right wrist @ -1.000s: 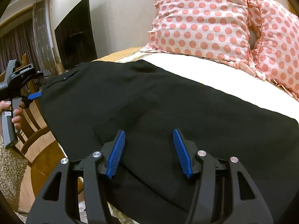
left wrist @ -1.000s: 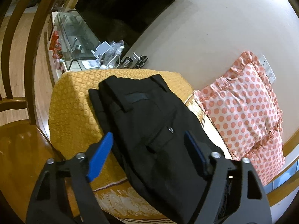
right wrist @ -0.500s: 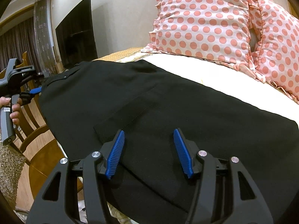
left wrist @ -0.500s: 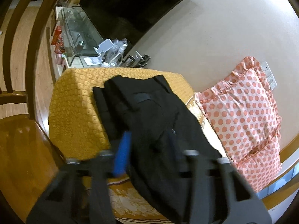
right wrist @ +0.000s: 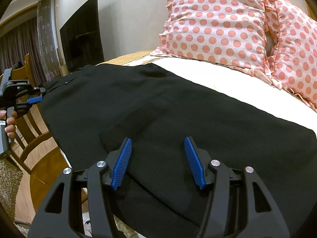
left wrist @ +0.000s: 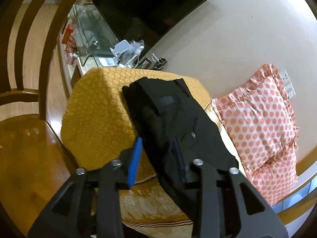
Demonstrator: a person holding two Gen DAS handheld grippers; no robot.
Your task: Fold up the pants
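Black pants [left wrist: 178, 123] lie flat along the bed, waistband at the far end in the left wrist view; they also fill the right wrist view [right wrist: 178, 107]. My left gripper [left wrist: 156, 156] straddles the pants' near side edge, jaws partly closed with a gap, cloth between the pads. It also shows far left in the right wrist view [right wrist: 33, 99], at the waistband end. My right gripper [right wrist: 158, 158] is open, hovering just over a folded hem corner of the pants, holding nothing.
A yellow patterned bedspread [left wrist: 99, 109] covers the bed. Pink polka-dot pillows [right wrist: 218, 19] lie by the wall. A wooden chair [left wrist: 23, 138] stands beside the bed. A dark TV [left wrist: 150, 6] and a glass stand with clutter are behind.
My left gripper's jaws have narrowed from wide open and moved in over the pants' edge. My right gripper has barely moved and stays open.
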